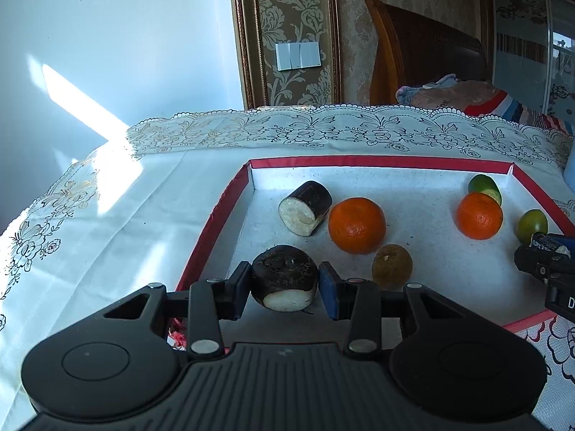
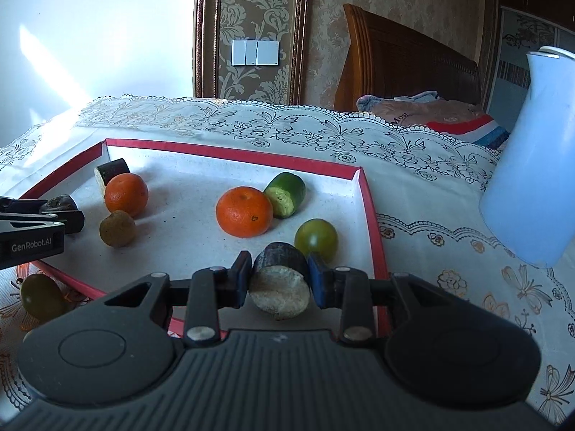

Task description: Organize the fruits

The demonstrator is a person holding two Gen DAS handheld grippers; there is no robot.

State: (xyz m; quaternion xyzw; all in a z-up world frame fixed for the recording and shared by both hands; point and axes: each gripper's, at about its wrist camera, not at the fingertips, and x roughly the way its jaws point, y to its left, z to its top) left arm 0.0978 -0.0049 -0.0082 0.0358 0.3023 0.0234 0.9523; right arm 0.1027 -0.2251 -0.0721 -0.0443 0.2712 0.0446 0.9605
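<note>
My left gripper (image 1: pixel 284 287) is shut on a dark-skinned piece (image 1: pixel 284 273) with a white cut face, low over the near left part of the red-rimmed tray (image 1: pixel 215 215). My right gripper (image 2: pixel 279 280) is shut on a similar dark piece (image 2: pixel 280 287) above the tray's near right corner (image 2: pixel 373 215). Inside the tray lie a third dark piece (image 1: pixel 305 208), two oranges (image 1: pixel 357 225) (image 1: pixel 479 215), a brown fruit (image 1: pixel 391 264), a green cucumber piece (image 2: pixel 285 195) and a green tomato (image 2: pixel 316 239). The left gripper (image 2: pixel 75 221) shows at the left edge of the right wrist view.
A second green tomato (image 2: pixel 39 298) lies on the tablecloth outside the tray's near left edge. A pale blue jug (image 2: pixel 532 161) stands to the right of the tray. The embroidered tablecloth (image 1: pixel 107 233) covers the table; a wall and a wooden headboard are behind it.
</note>
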